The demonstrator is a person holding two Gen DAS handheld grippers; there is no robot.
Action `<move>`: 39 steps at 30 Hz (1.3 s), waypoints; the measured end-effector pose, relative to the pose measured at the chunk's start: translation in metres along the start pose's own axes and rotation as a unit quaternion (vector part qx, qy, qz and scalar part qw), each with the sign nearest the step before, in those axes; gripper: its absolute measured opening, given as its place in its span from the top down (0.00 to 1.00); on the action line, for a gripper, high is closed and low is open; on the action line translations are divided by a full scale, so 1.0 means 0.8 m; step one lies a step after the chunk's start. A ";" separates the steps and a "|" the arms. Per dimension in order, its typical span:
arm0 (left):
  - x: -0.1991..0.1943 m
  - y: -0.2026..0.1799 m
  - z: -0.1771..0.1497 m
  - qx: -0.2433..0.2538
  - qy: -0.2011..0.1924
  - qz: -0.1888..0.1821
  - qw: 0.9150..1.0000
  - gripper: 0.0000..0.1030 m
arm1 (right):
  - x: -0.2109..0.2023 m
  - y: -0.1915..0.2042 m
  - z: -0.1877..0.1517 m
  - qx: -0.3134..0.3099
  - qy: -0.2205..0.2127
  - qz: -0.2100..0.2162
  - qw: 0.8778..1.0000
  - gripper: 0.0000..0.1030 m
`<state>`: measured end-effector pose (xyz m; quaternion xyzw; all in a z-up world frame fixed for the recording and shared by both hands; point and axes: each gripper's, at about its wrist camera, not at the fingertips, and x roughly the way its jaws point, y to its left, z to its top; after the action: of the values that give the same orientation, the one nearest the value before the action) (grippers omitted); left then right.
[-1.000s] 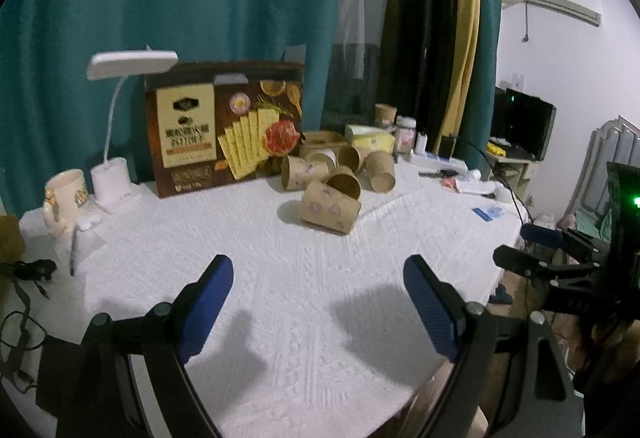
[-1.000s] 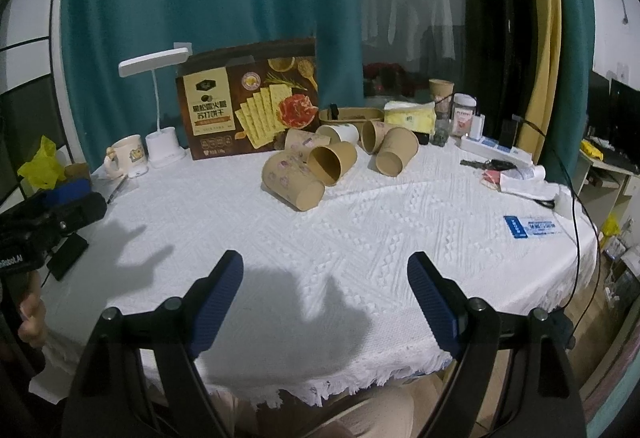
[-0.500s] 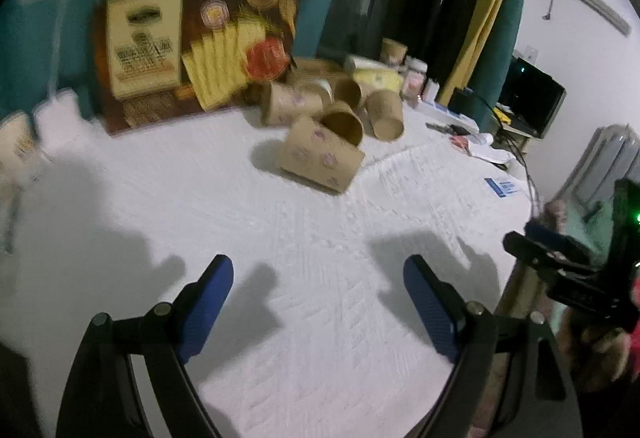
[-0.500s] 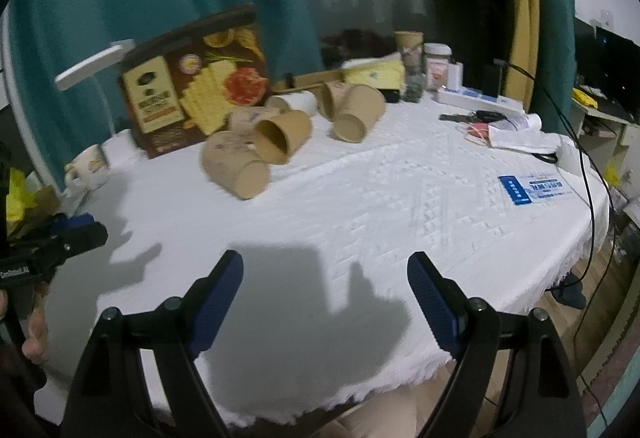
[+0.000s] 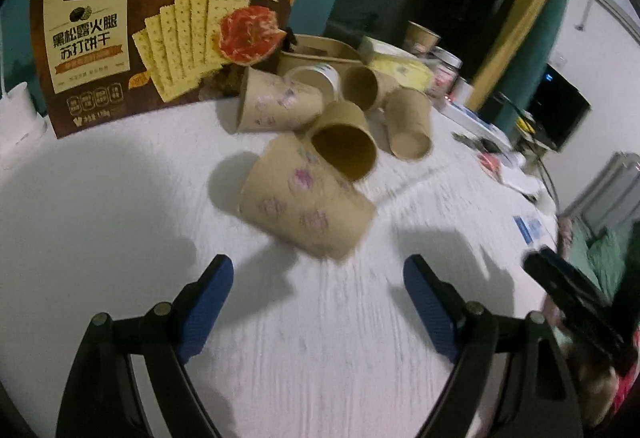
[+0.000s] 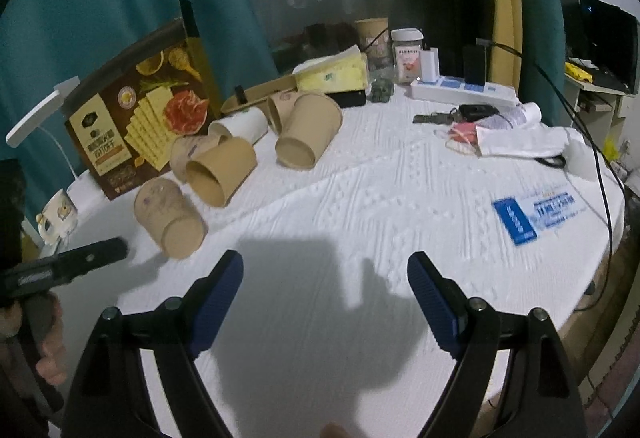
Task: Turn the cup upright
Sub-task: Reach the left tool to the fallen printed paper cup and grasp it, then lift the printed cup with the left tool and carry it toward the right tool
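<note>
— Where is the cup?
— We see the flowered paper cup (image 5: 306,203) lying on its side on the white tablecloth (image 5: 120,205), near our left gripper (image 5: 318,302).
— Are our grippers holding anything?
— No. Left and right gripper (image 6: 325,300) both gape wide, empty.

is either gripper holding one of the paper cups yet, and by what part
No. The left gripper and right gripper are both open and empty; the nearest flowered cup lies on its side on the tablecloth.

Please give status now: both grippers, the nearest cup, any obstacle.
Left gripper open, empty. Right gripper open, empty. Nearest cup on its side, untouched. Plain cup lies against it.
</note>
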<state>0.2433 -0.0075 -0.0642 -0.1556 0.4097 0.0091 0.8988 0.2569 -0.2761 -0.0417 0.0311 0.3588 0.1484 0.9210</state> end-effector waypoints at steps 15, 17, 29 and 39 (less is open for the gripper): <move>0.077 0.035 0.030 -0.198 0.047 -0.043 0.978 0.15 | 0.024 -0.022 0.003 0.025 0.015 0.031 0.999 0.20; 0.085 0.028 0.031 -0.190 0.051 -0.041 0.980 0.15 | 0.025 -0.023 0.003 0.027 0.015 0.033 0.999 0.20; 0.076 0.008 0.026 -0.131 0.054 -0.060 0.988 0.35 | 0.009 -0.023 -0.003 0.034 0.013 0.028 0.999 0.20; -0.016 0.025 -0.021 -0.082 0.051 -0.093 0.991 0.38 | -0.027 0.019 -0.024 0.024 0.012 0.042 0.999 0.20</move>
<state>0.2199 0.0080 -0.0703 -0.2670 0.4369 -0.0490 0.8576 0.2250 -0.2692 -0.0392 0.0668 0.3715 0.1781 0.9087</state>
